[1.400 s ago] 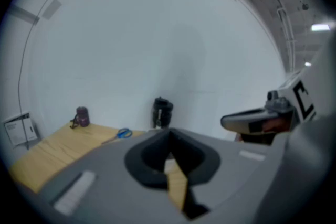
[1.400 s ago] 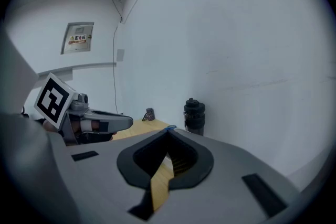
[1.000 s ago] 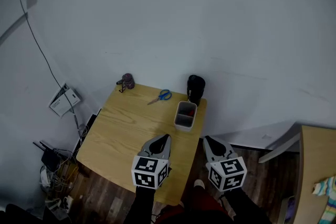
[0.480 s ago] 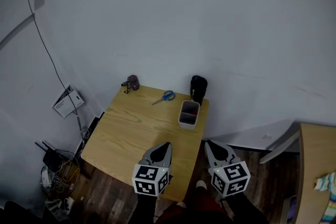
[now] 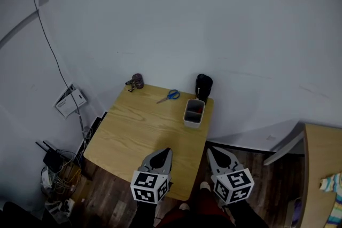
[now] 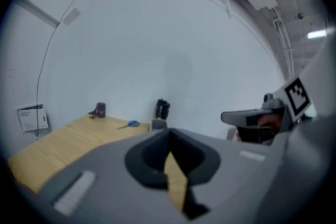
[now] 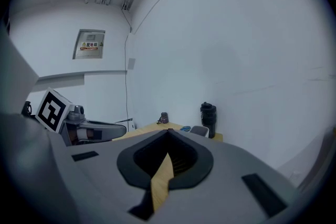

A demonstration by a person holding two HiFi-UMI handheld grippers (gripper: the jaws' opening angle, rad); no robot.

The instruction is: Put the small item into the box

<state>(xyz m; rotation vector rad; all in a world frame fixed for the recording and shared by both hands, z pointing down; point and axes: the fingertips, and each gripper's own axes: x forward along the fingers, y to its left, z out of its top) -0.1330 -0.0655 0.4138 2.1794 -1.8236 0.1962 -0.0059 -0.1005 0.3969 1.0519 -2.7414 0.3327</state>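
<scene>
**Both grippers drawn back to the table's near edge**

Since a second ago, both grippers have pulled back toward the person. The left gripper (image 5: 166, 151), which reached out over the wooden table (image 5: 133, 131), now has its tips only just over the near edge. The right gripper (image 5: 209, 149) sits lower in the head view and hangs beyond the table's near right corner, above the dark floor. The table and everything on it lie as before.

The two grippers are side by side and level, both pointing away from the person toward the wall, with their marker cubes nearest the camera. Each gripper's own view shows its jaws brought together to a narrow slit with nothing between them.

At the far right of the table stands the box (image 5: 186, 112), a small pale open-topped bin, upright. Something red (image 5: 197, 108) lies inside at its far end; what it is cannot be made out. Just behind the box, at the far right corner, stands a black bottle (image 5: 203, 85).

On the bare tabletop lie the blue-handled scissors (image 5: 170, 95), near the far edge and left of the box without touching it. A small dark object (image 5: 136, 81) sits at the far left corner. Both are well apart from the grippers.
</scene>
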